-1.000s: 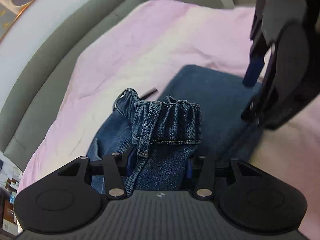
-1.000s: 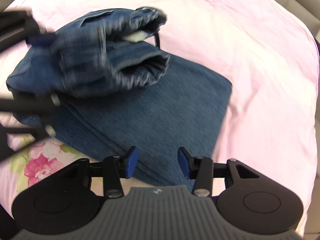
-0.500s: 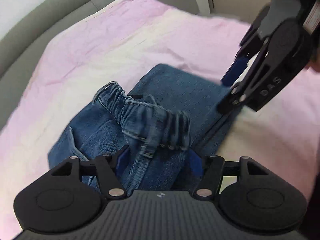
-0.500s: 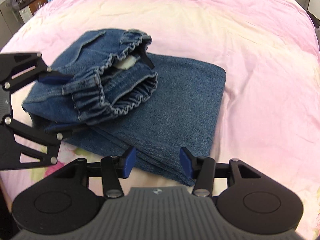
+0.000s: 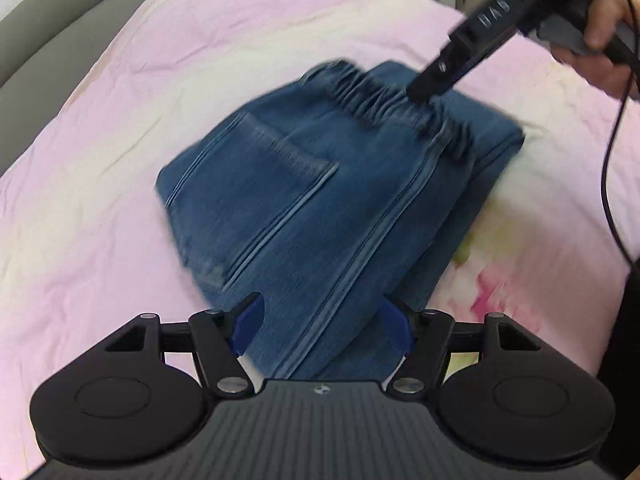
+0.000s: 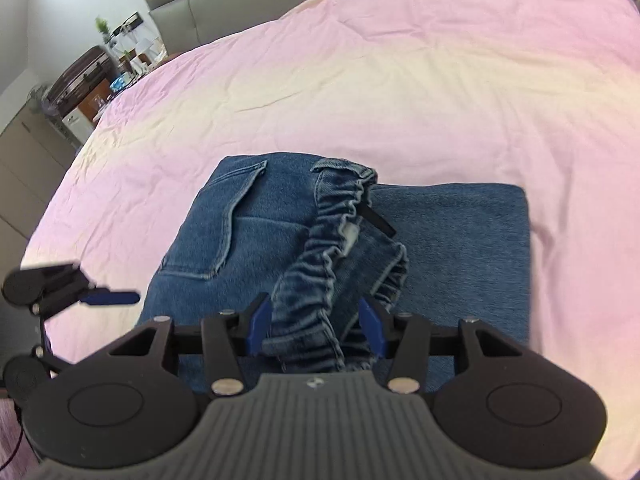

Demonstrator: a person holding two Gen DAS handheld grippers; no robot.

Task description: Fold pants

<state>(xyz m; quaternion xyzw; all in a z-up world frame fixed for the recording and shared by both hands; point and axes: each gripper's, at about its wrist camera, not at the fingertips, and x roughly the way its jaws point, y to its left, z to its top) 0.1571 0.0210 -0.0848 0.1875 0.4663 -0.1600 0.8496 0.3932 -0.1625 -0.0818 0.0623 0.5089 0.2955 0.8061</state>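
The blue denim pants [image 5: 320, 184] lie folded on the pink bed sheet [image 5: 120, 128], back pocket up. Their elastic waistband [image 6: 320, 264] is bunched on top of the fold. My left gripper [image 5: 322, 330] is open, its fingers either side of the pants' near edge, not closed on it. My right gripper [image 6: 316, 320] is open with the waistband between its blue pads; in the left wrist view it [image 5: 432, 84] reaches down onto the waistband. The left gripper [image 6: 108, 298] shows at the left in the right wrist view.
The sheet [image 6: 400, 80] is wide, with a flower print [image 5: 492, 272] near the pants. A grey headboard [image 6: 224, 8] and cluttered furniture [image 6: 88, 80] stand beyond the bed. A hand and cable [image 5: 612, 184] are at the right.
The left gripper has let go of the waistband end and drawn back to the pants' near edge. The upper half now lies on the folded legs. The right gripper has moved onto the waistband.
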